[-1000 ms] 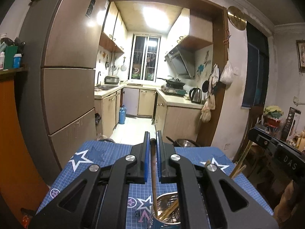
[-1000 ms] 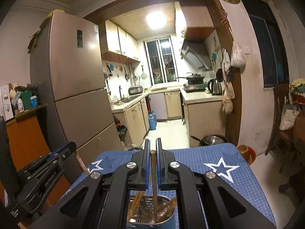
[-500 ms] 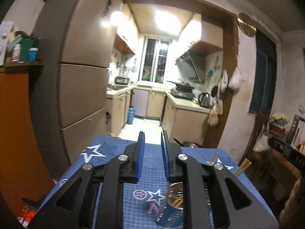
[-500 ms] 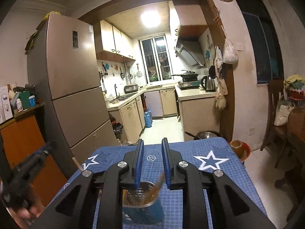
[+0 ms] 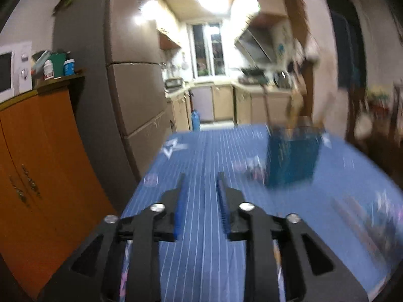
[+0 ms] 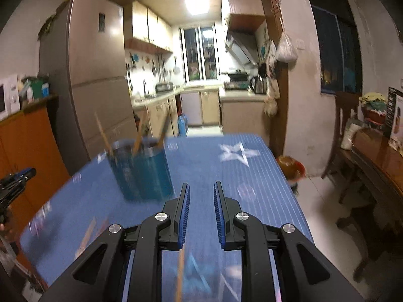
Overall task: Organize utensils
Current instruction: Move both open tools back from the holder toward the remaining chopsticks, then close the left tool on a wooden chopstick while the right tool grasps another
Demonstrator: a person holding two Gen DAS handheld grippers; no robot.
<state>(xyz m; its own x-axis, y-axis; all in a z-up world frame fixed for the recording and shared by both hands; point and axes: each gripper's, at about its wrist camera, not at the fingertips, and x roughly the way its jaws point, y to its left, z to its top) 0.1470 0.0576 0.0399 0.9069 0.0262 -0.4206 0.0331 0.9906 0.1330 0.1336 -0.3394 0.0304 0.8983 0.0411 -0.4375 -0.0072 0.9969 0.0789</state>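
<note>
A blue metal utensil cup [image 6: 142, 170] stands on the blue star-patterned table mat [image 6: 226, 176], with several wooden chopsticks [image 6: 102, 133] sticking out of it. It shows blurred in the left wrist view [image 5: 292, 159]. My left gripper [image 5: 200, 181] is open and empty, low over the mat, left of the cup. My right gripper [image 6: 200, 190] is open and empty, right of the cup. More chopsticks [image 6: 180, 271] lie blurred on the mat below my right gripper. The left gripper's tip [image 6: 17, 176] shows at the left edge of the right wrist view.
An orange cabinet [image 5: 37, 163] and a tall fridge [image 5: 131, 75] stand left of the table. A wooden side table [image 6: 372, 156] and a chair [image 6: 342, 125] stand to the right. The kitchen lies beyond the table's far edge.
Both grippers opened, dropped their chopsticks into the cup, and pulled back and down. The cup now sits ahead of them instead of beneath them.
</note>
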